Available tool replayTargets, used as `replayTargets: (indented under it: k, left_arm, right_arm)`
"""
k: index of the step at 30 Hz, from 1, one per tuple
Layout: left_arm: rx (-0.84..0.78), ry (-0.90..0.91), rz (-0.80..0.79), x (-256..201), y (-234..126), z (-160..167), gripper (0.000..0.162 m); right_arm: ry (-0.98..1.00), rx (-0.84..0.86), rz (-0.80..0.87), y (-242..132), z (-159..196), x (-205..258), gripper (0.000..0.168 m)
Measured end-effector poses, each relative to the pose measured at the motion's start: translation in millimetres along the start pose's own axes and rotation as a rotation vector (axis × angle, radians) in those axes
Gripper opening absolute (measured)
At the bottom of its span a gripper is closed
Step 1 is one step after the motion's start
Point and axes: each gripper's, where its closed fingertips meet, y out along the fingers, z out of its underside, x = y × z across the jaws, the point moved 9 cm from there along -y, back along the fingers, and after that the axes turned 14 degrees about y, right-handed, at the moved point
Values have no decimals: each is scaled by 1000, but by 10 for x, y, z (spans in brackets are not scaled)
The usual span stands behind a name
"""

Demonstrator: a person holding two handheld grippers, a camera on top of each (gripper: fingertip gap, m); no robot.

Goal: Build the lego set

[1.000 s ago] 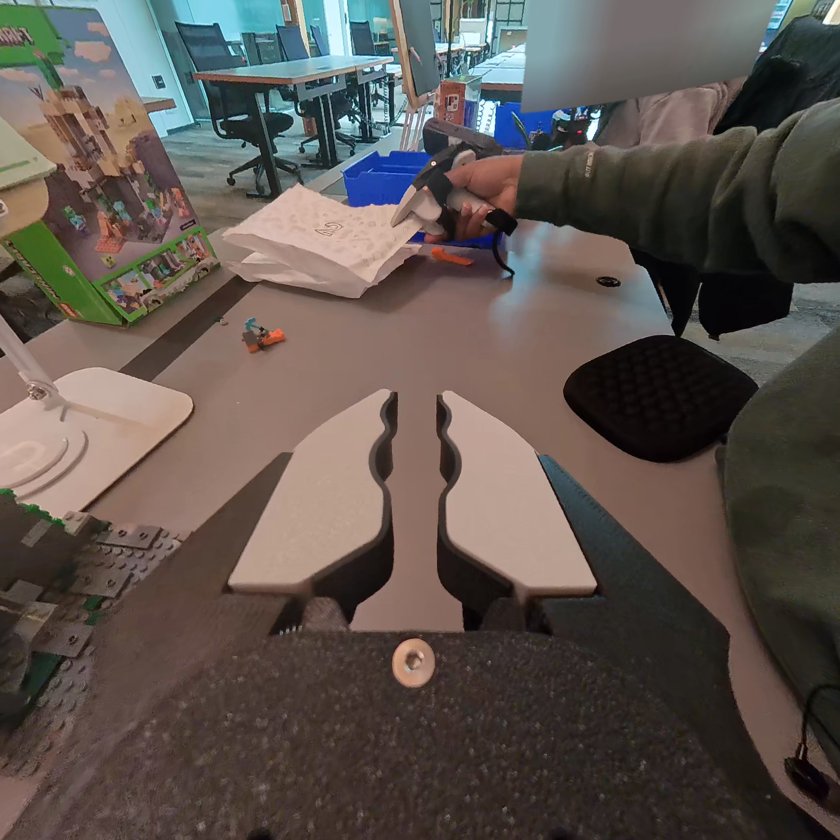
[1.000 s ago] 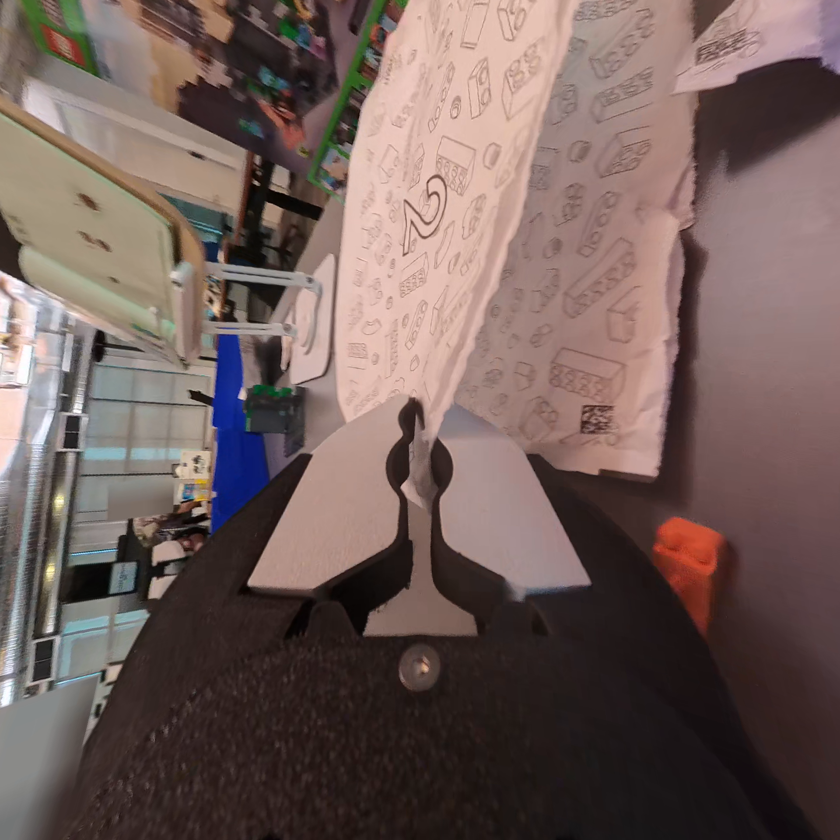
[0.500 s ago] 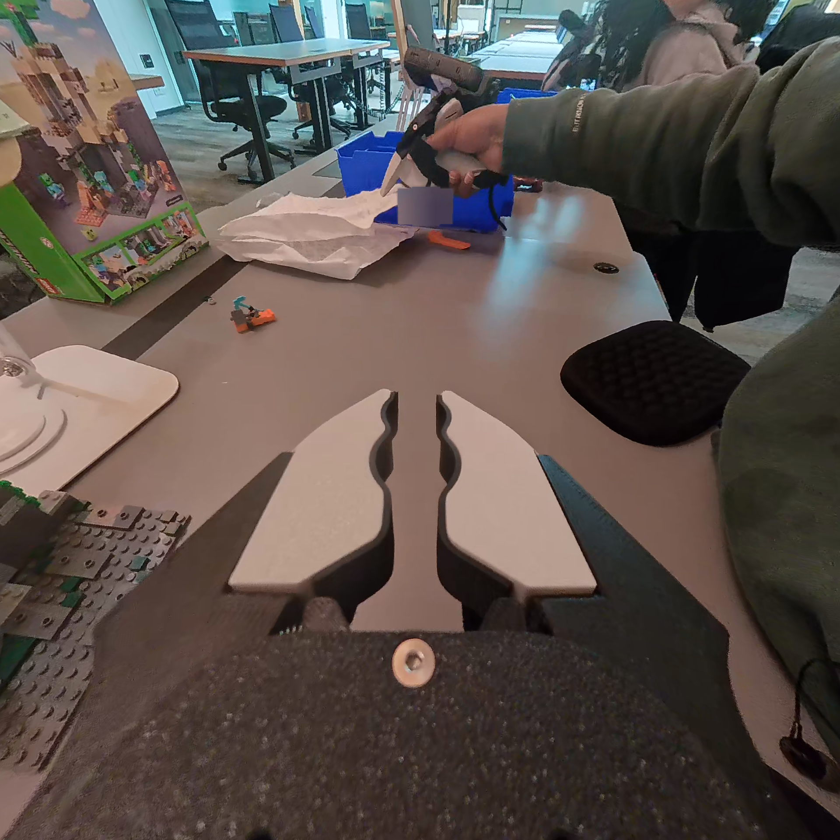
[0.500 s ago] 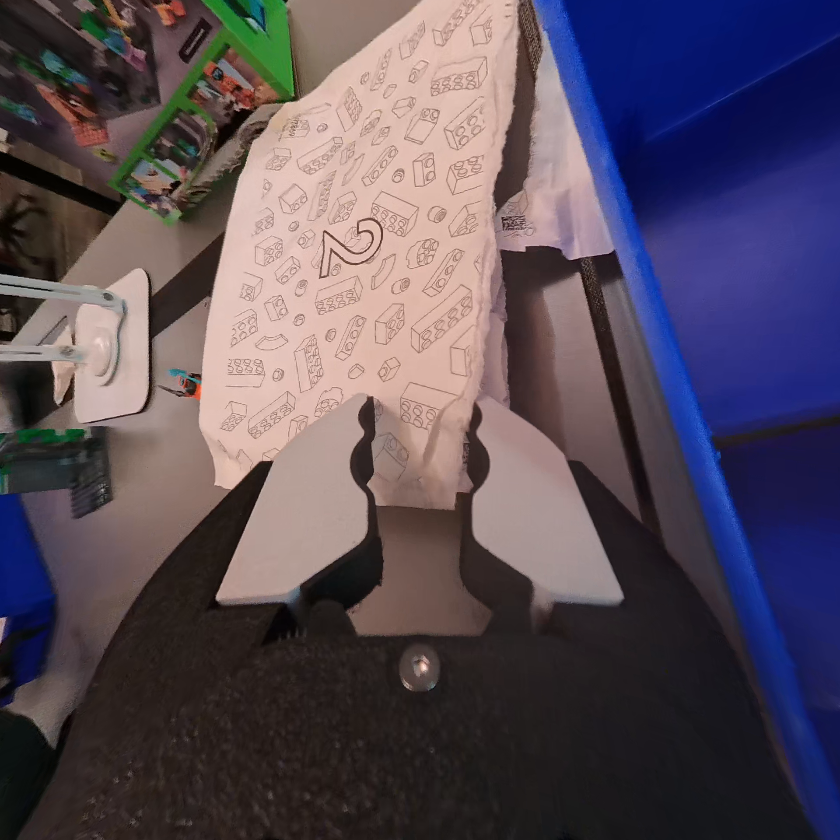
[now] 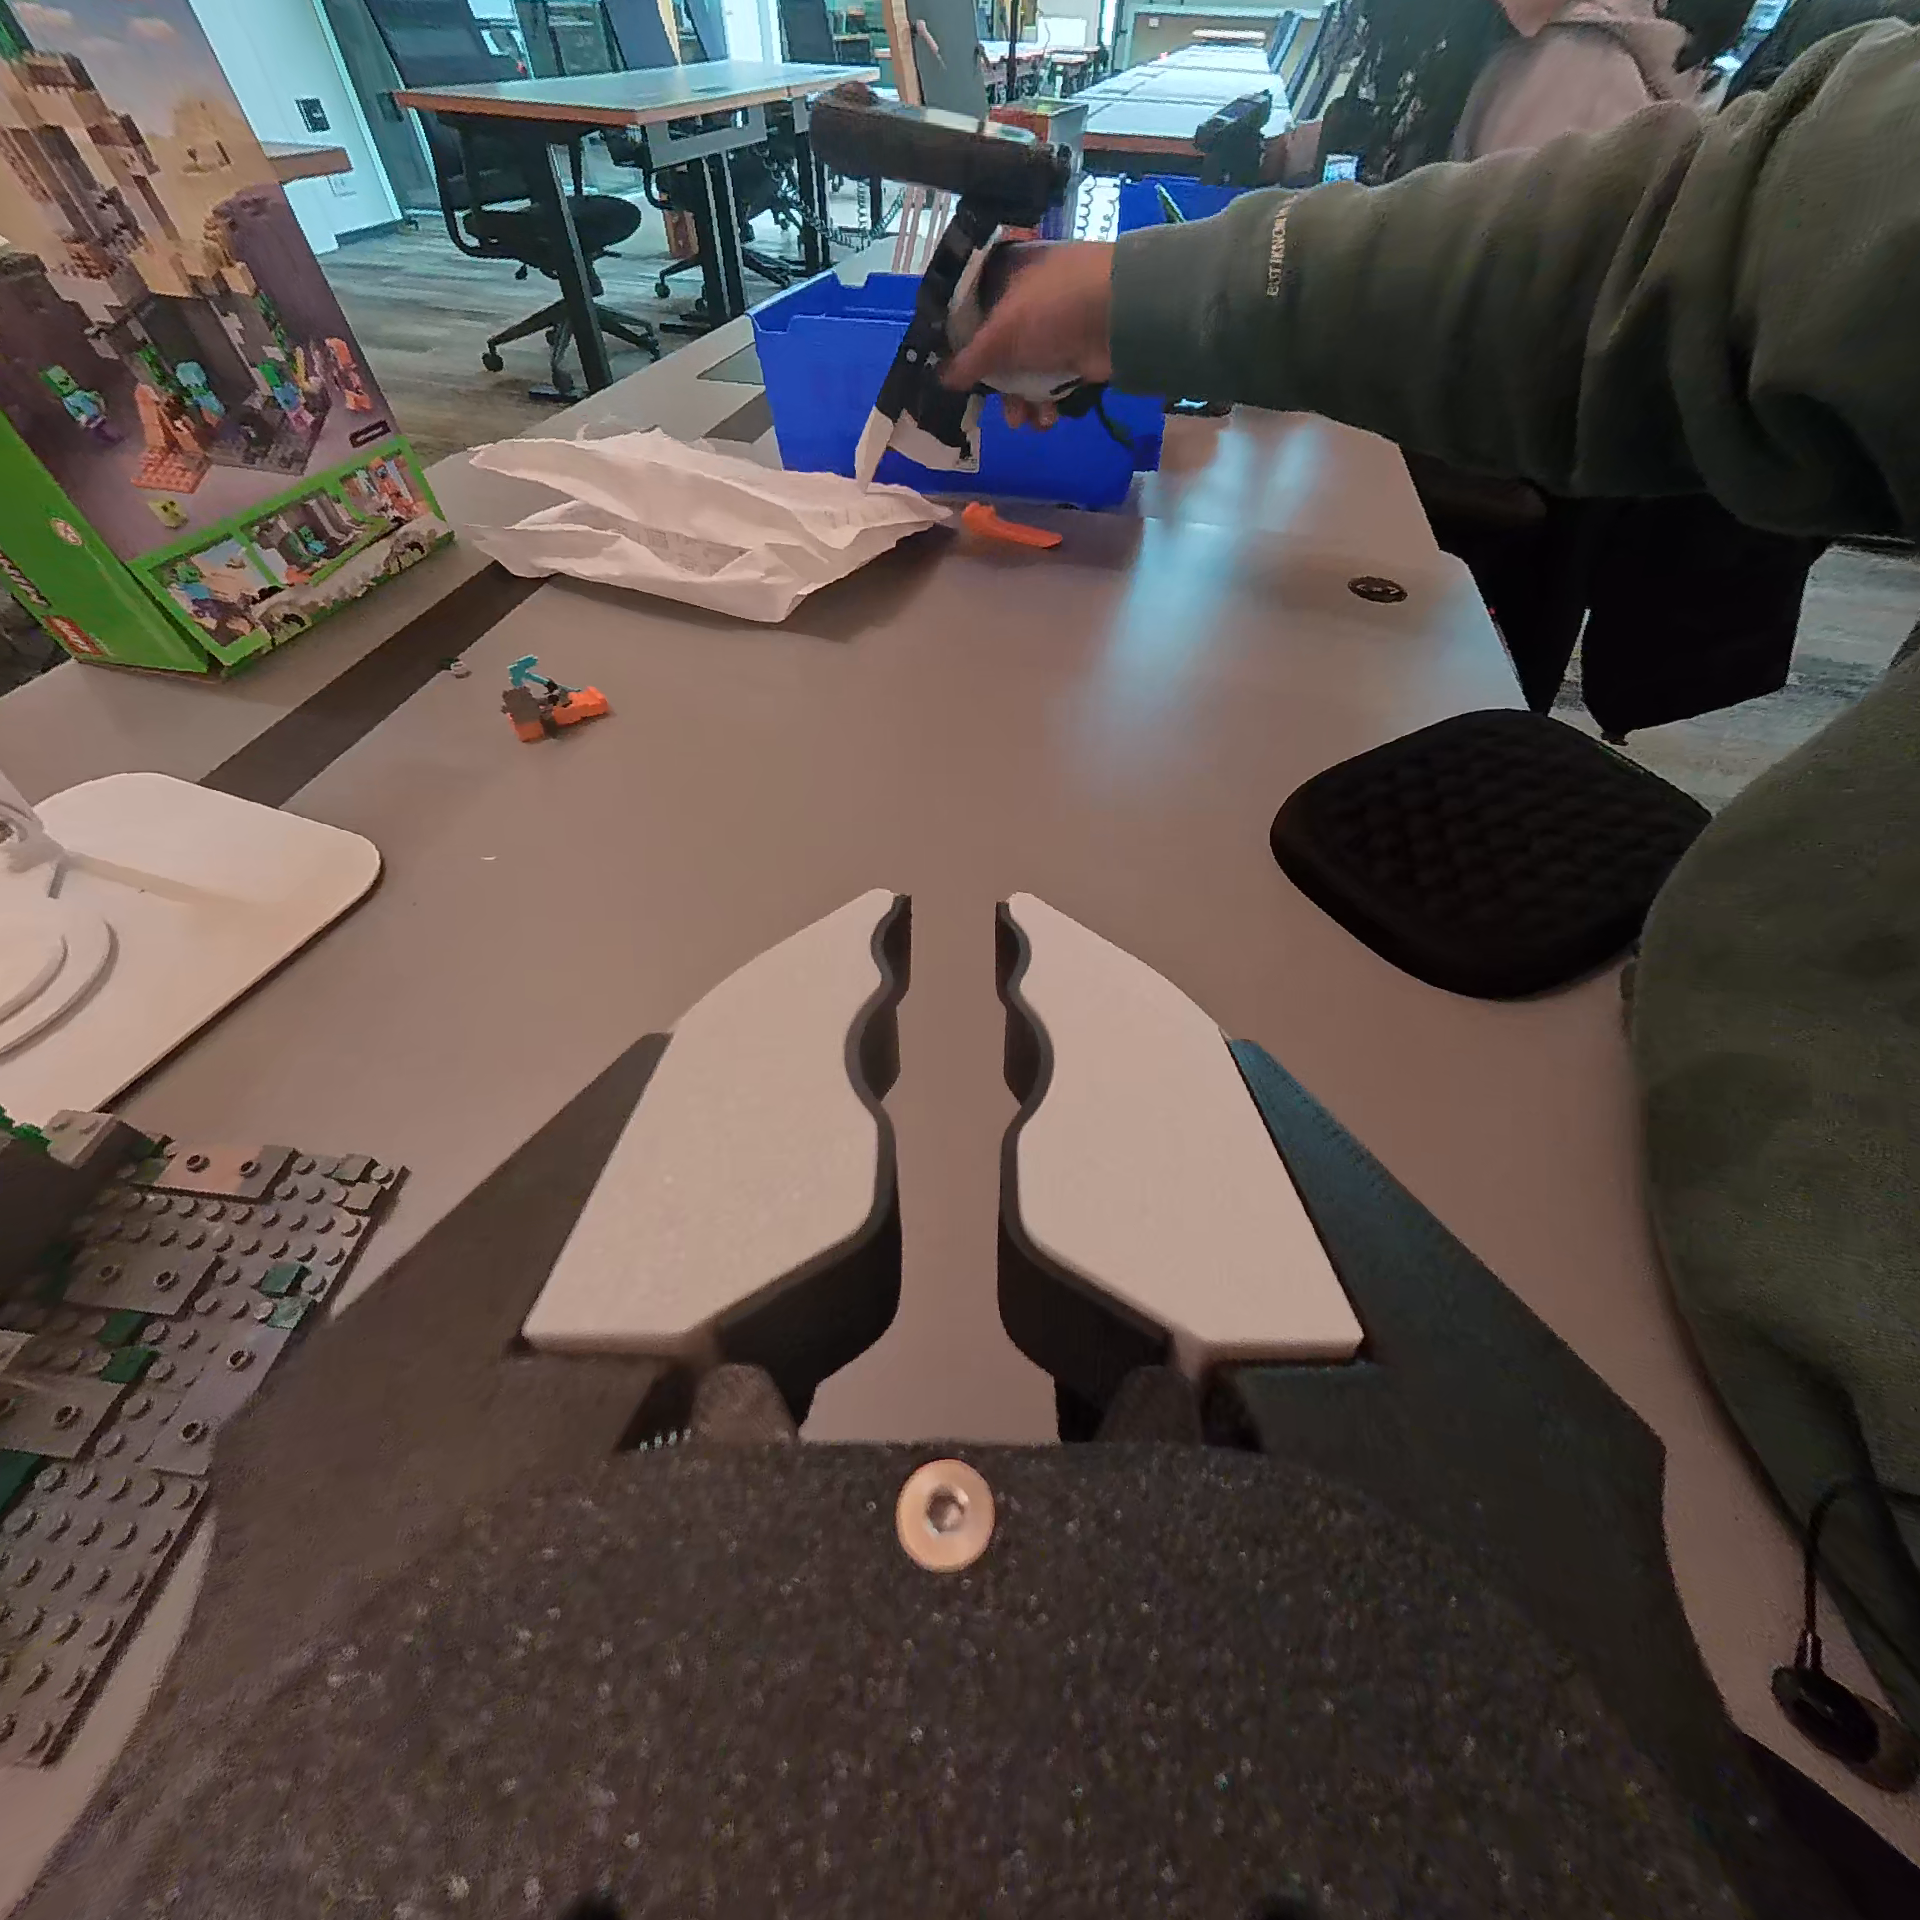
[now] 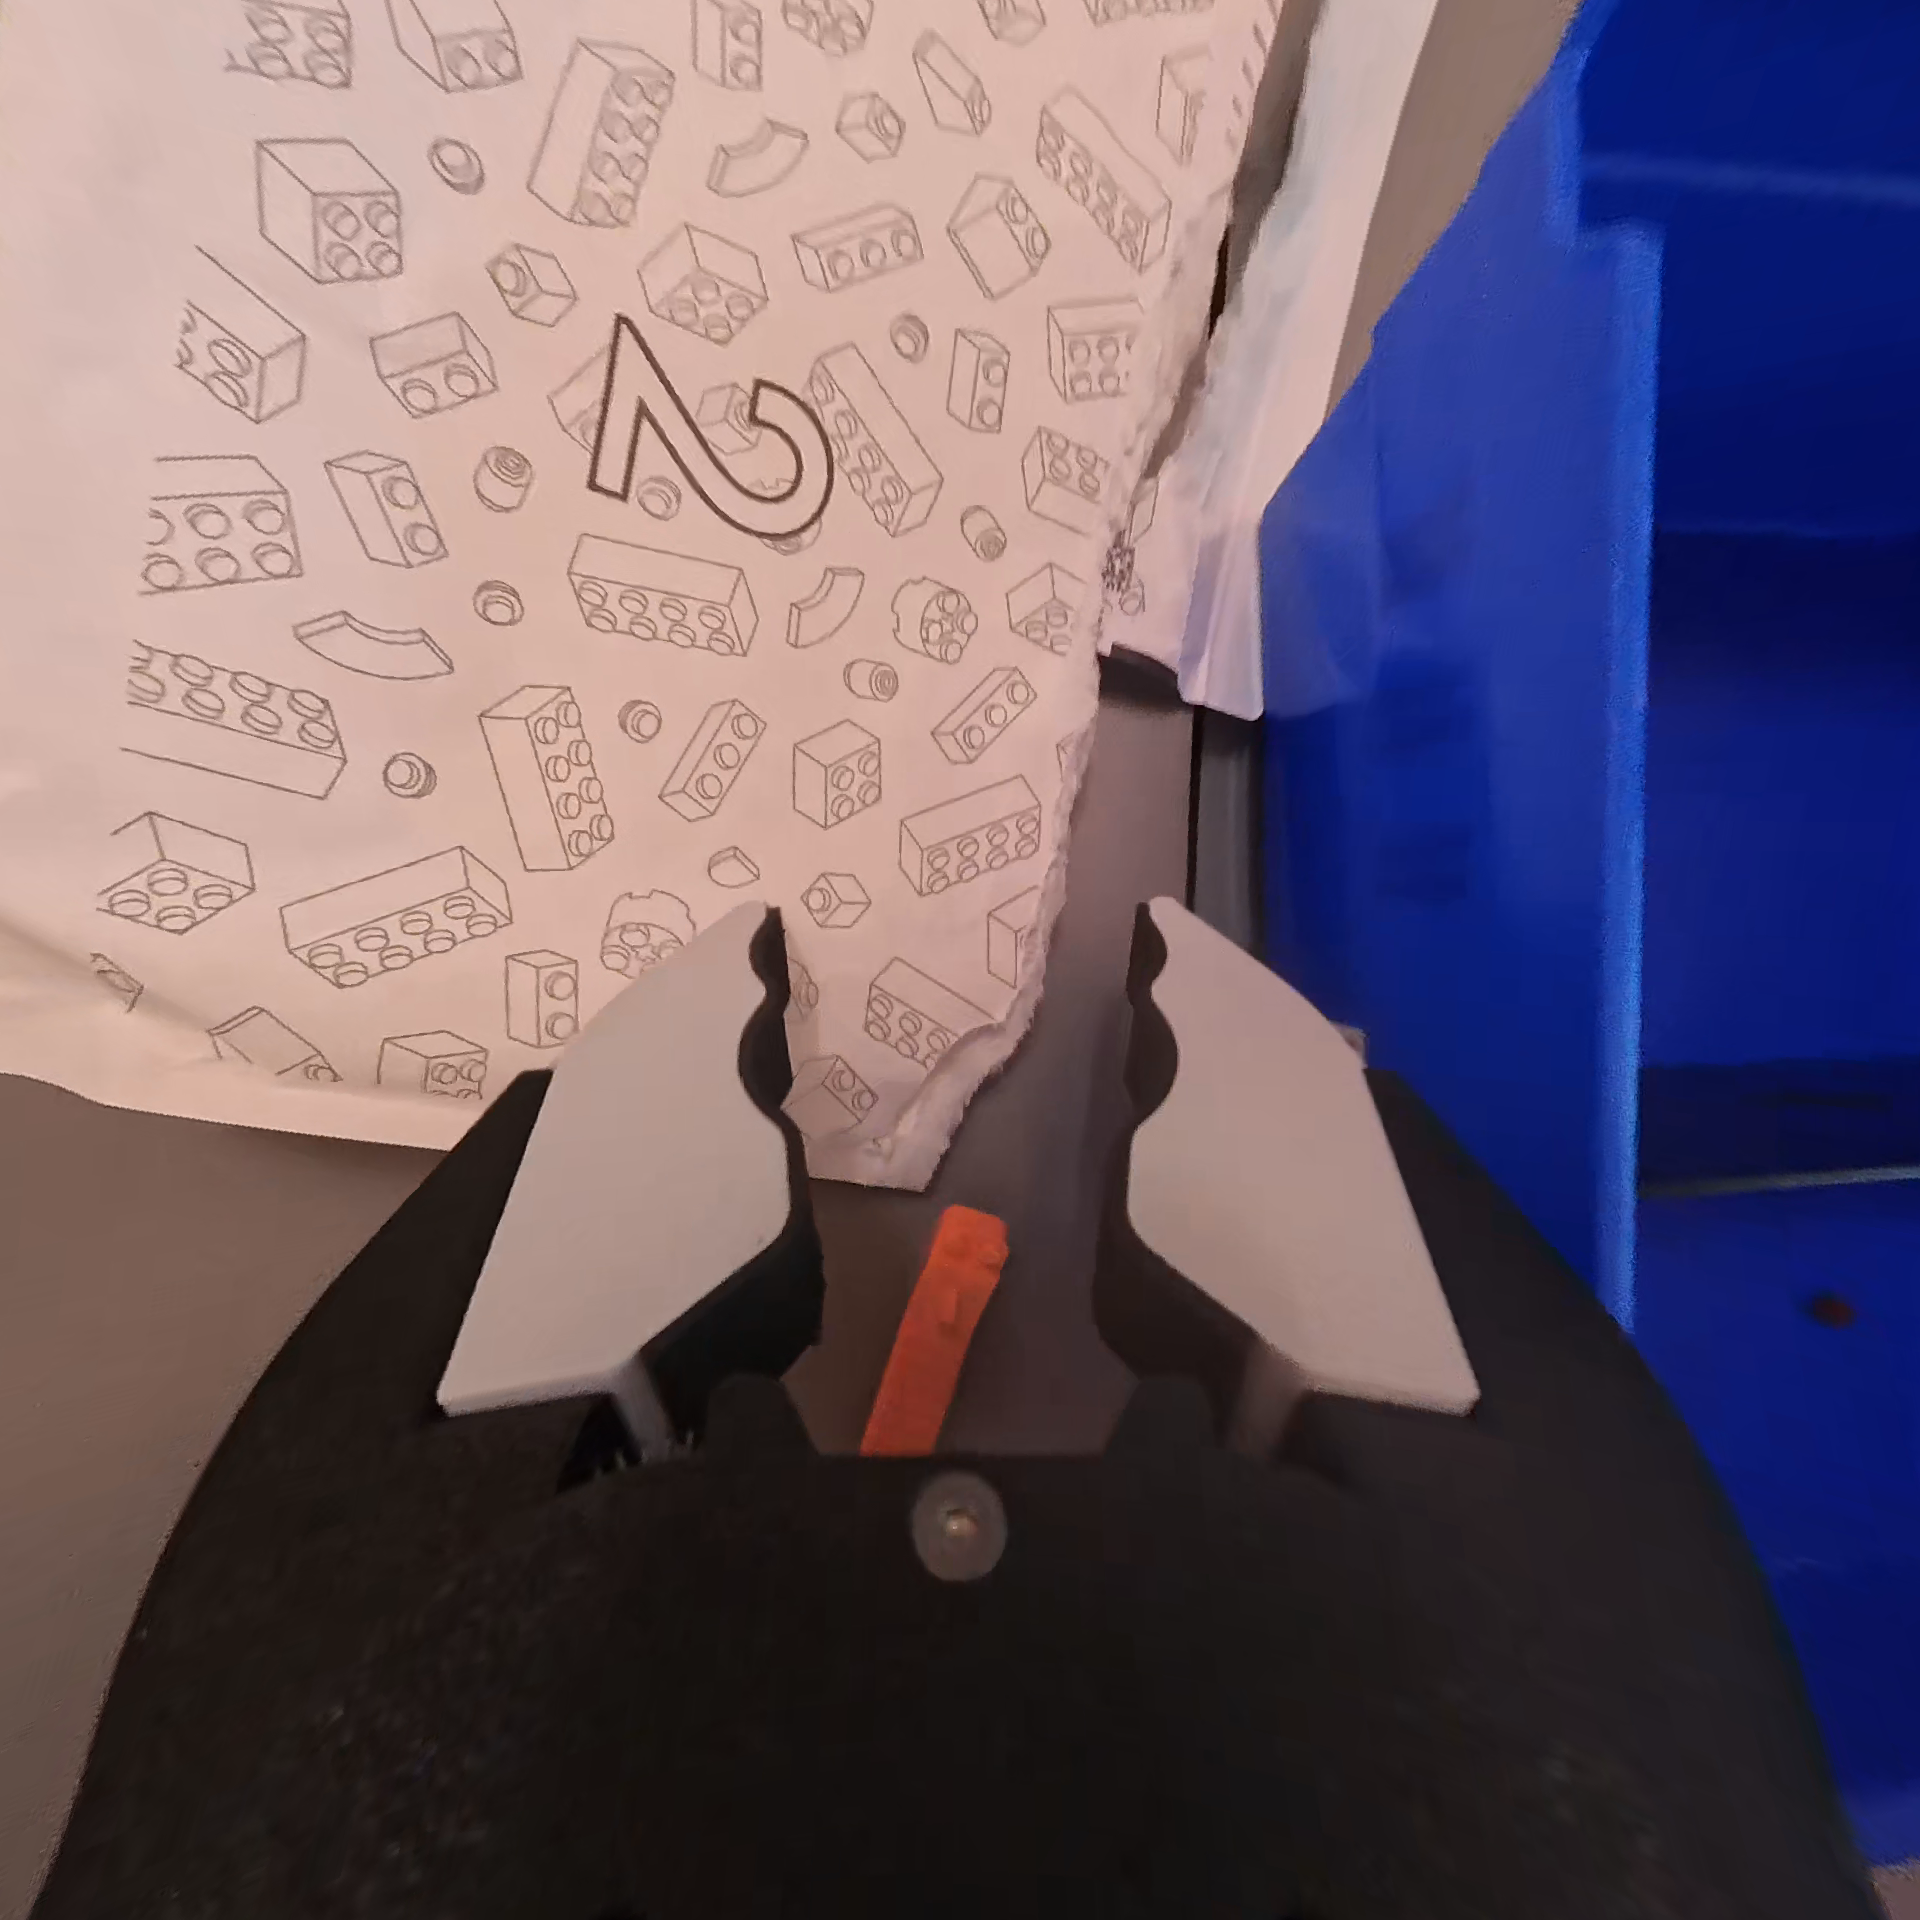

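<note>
Paper bag (image 6: 582,582) flat on table; right gripper (image 6: 951,925) empty, fingers apart.

White paper bag (image 6: 644,540) printed with grey outline bricks; orange brick separator (image 6: 935,1340); blue bin (image 6: 1621,727); grey tabletop (image 5: 831,790); green-edged set box (image 5: 187,416); black waffle-textured pad (image 5: 1486,847); grey studded baseplate (image 5: 135,1351).

Pad: your black textured pad (image 5: 1486,847) lies at three o'clock on the grey table (image 5: 831,790).
Stand: your white flat base (image 5: 177,914) sits at nine o'clock.
Background: office chairs (image 5: 540,208) and desks (image 5: 665,94) at twelve o'clock.
</note>
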Motion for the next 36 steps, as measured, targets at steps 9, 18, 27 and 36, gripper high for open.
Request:
replayTargets:
  k: [9, 18, 27, 36]
  left_arm:
    - [0, -14, -3, -20, 23, 25, 14]
    - [30, -2, 20, -79, 99, 53, 14]
    - [30, -30, 21, -91, 129, 107, 14]
    - [48, -28, 35, -113, 188, 104, 14]
  right_arm:
    - [-65, -186, -199, -340, -354, 480, 47]
    - [-150, -71, -114, 376, -462, 1156, 2]
    - [-379, -17, -32, 694, -407, 1226, 0]
    - [-607, -116, -29, 678, -470, 1179, 0]
